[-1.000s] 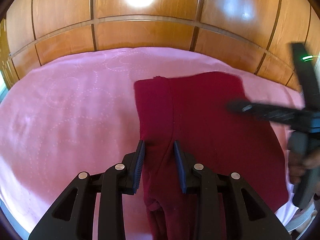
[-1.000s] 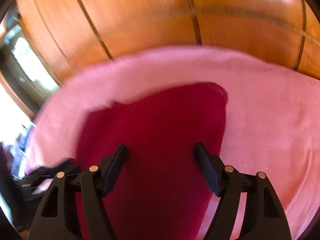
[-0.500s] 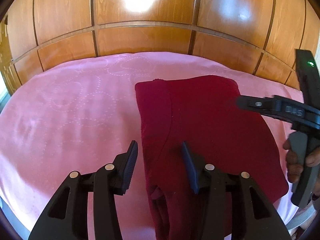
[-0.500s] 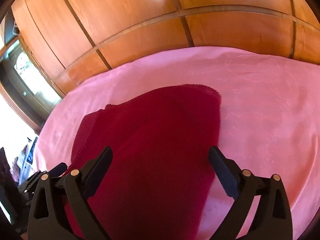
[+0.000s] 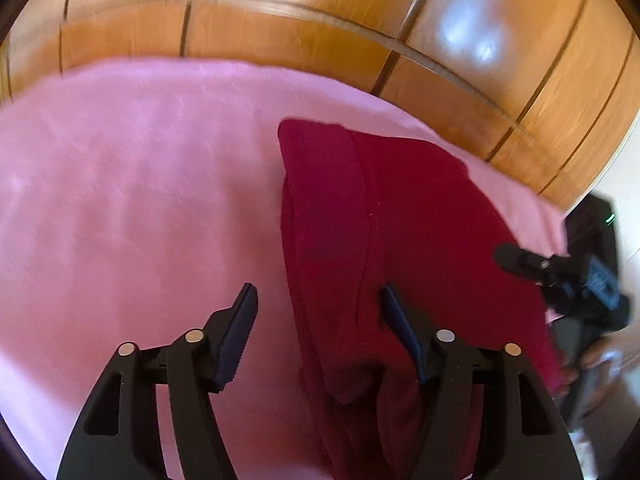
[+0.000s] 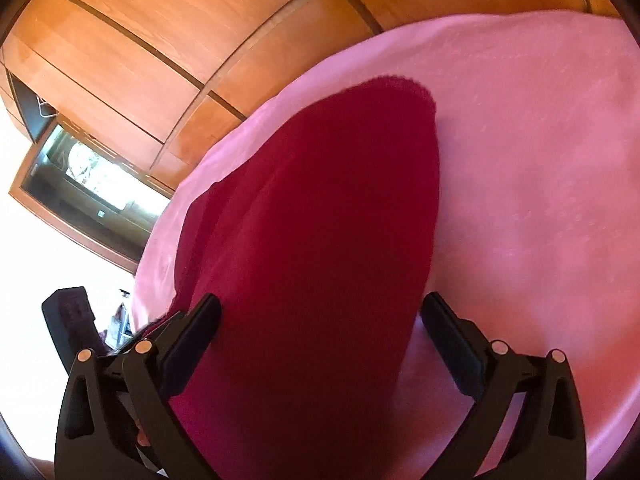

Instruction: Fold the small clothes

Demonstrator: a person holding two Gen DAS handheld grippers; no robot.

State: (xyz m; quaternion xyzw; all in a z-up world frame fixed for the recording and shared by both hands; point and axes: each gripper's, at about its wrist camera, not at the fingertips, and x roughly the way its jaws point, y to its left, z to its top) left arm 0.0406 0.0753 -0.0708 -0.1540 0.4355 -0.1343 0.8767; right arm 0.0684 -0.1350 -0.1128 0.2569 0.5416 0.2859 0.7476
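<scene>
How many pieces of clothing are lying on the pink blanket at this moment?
1: a dark red garment, folded, lying on the pink blanket under both grippers. More clothes may lie outside the views.

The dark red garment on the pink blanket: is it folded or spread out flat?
Partly folded. The dark red garment has one side strip turned over onto its body along a lengthwise crease; it lies on the pink blanket.

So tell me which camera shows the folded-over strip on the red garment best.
The left wrist view: the red garment shows its folded-over strip down the left side. The right wrist view shows mostly smooth red cloth, with that side at the picture's edge.
</scene>
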